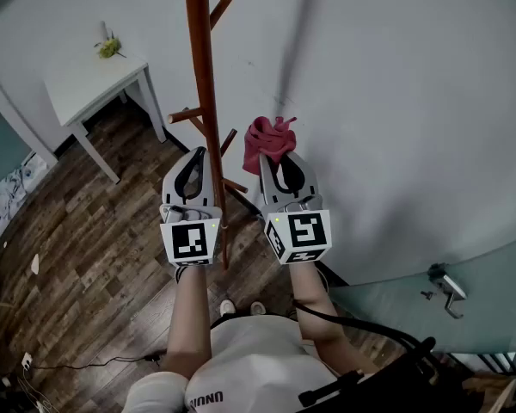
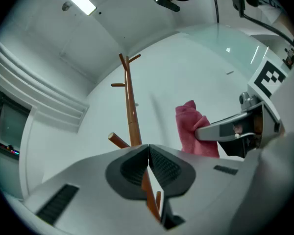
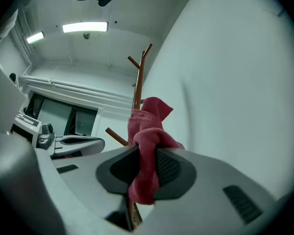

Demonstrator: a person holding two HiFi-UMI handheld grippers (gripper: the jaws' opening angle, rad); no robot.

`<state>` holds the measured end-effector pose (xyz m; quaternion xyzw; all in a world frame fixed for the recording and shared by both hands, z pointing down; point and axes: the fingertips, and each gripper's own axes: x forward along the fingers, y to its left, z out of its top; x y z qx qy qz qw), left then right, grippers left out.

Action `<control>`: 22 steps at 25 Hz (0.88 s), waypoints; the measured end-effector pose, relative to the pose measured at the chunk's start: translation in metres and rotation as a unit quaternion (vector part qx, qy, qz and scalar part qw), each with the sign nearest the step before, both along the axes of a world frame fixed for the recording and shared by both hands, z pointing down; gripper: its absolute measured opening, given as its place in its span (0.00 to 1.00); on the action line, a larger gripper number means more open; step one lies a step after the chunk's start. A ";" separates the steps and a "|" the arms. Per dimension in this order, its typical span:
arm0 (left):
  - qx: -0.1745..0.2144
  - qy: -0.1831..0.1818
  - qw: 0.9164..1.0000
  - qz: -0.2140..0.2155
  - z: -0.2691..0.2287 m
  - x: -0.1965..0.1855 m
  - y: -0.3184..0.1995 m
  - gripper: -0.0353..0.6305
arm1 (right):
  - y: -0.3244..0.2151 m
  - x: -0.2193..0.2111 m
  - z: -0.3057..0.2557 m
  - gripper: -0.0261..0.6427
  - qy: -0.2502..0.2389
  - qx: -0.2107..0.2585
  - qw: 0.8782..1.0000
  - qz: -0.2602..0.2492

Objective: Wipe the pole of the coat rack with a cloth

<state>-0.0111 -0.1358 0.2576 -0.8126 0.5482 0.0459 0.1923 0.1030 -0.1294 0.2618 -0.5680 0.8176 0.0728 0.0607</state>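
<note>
red cloth [image 1: 269,140] sits bunched in the right hand-held gripper [image 1: 273,160], jaws clamped on it. the wooden pole [image 1: 201,76] stands upright just to its left (long axis vertical). the left hand-held gripper [image 1: 196,155], jaws together on nothing, is right beside the pole and nearer it.

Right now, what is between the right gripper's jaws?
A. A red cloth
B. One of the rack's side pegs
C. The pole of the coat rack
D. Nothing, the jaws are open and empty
A: in the right gripper view, the right gripper has its jaws closed on the red cloth, which bunches above them and hangs below, while the pole rises behind it.
</note>
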 end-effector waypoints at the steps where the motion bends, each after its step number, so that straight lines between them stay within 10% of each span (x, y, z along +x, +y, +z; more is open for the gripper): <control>1: 0.001 0.009 1.000 0.001 -0.001 0.000 0.000 0.08 | 0.000 0.000 0.000 0.17 0.000 0.000 1.000 0.000; 22: 0.001 0.009 1.000 -0.014 -0.002 -0.001 0.005 0.08 | -0.009 -0.010 -0.016 0.17 -0.003 0.020 0.999 -0.033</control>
